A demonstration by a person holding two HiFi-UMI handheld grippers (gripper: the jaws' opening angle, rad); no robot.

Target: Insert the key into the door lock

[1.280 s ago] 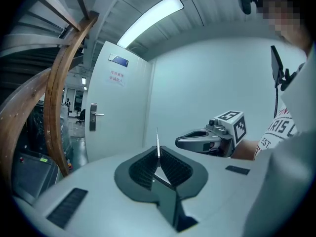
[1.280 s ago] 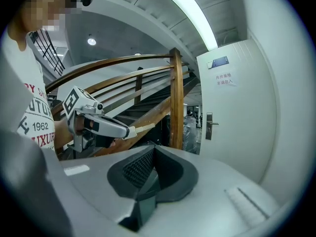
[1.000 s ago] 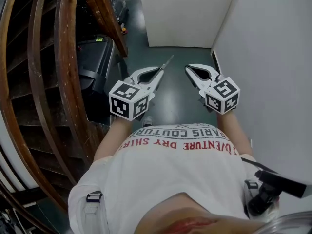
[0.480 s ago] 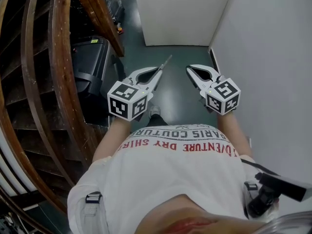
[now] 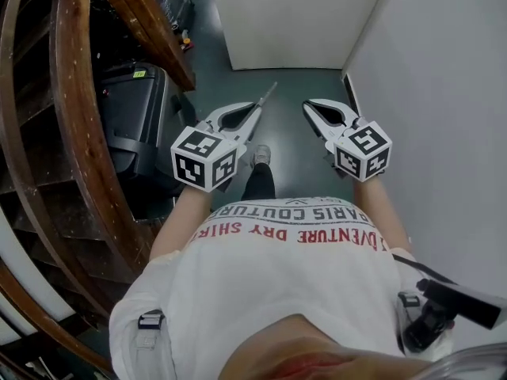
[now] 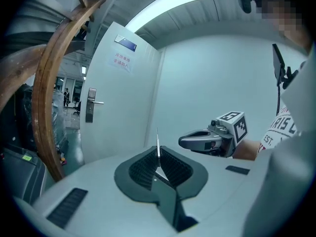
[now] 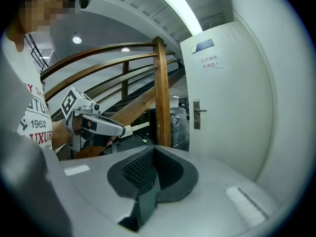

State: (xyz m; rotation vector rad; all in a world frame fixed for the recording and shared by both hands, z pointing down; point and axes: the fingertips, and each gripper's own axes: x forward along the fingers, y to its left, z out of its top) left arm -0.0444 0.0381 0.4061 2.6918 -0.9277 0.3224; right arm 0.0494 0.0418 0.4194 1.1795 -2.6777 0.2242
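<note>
Since a second ago the white door [image 5: 301, 22] has been brought closer. In the head view the wooden stair railing [image 5: 75, 109] and the black machine [image 5: 135, 117] beneath it have slid back along the left side. Less of the dark floor [image 5: 293, 133] is left ahead of the grippers, and a shoe [image 5: 261, 155] is now seen stepped forward between the arms. Both grippers have been kept at much the same spot in front of the chest throughout. The left hand-held gripper [image 5: 252, 123] is clenched on the key [image 5: 268, 97], whose thin blade stands out from between the ribbed pads and is pointed on toward the door; the grip appears unchanged. The right hand-held gripper [image 5: 311, 106] is clenched with nothing in it, its pads pressed together. The door lock [image 6: 90, 105], a plate with a lever handle at the door's edge nearest the railing, is seen in both gripper views, well apart from the key tip. The approach is therefore judged to be under way, with the insertion not yet begun. More ground has to be covered, and the key will then have to be lined up with the keyhole, which is too small to be made out at this range.
</note>
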